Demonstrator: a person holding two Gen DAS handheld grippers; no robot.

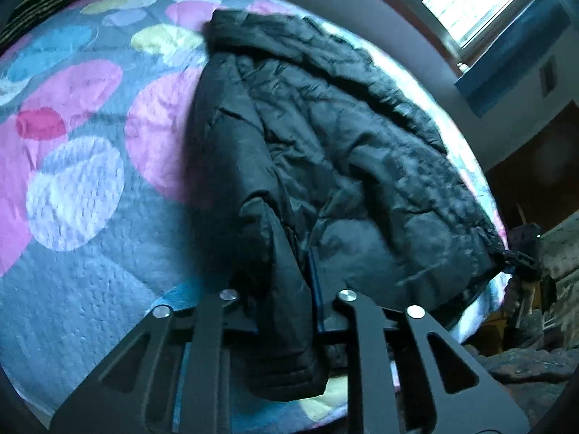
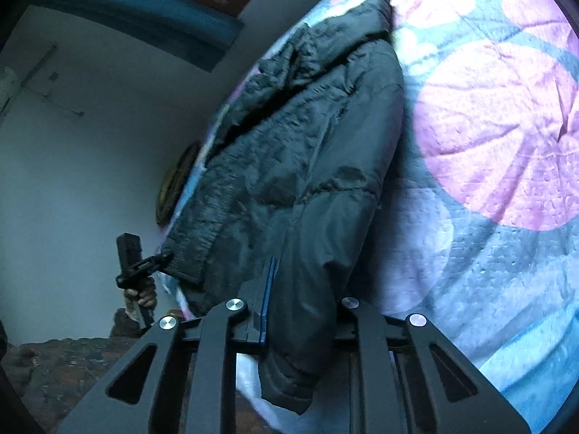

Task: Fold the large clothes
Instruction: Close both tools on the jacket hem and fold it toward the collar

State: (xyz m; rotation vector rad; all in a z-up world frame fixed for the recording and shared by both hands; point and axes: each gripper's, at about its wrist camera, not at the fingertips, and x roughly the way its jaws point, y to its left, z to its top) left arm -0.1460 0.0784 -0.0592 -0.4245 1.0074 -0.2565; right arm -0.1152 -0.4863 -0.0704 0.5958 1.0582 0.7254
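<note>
A black puffer jacket [image 1: 325, 137] lies on a bed with a grey quilt printed with pink, blue and yellow circles [image 1: 83, 181]. My left gripper [image 1: 286, 282] is shut on the jacket's hem corner, and the fabric hangs down between its fingers. My right gripper [image 2: 300, 289] is shut on the other hem corner of the jacket [image 2: 307, 144]. The left gripper also shows in the right wrist view [image 2: 159, 258], pinching the jacket's corner at the bed's edge. The right gripper also shows in the left wrist view [image 1: 514, 256].
The quilt [image 2: 506, 144] spreads wide beside the jacket. A window [image 1: 477, 0] with a blue curtain sits above the bed's far side. A plain wall [image 2: 90, 162] and dark patterned bedding [image 2: 65, 369] lie beyond the bed's edge.
</note>
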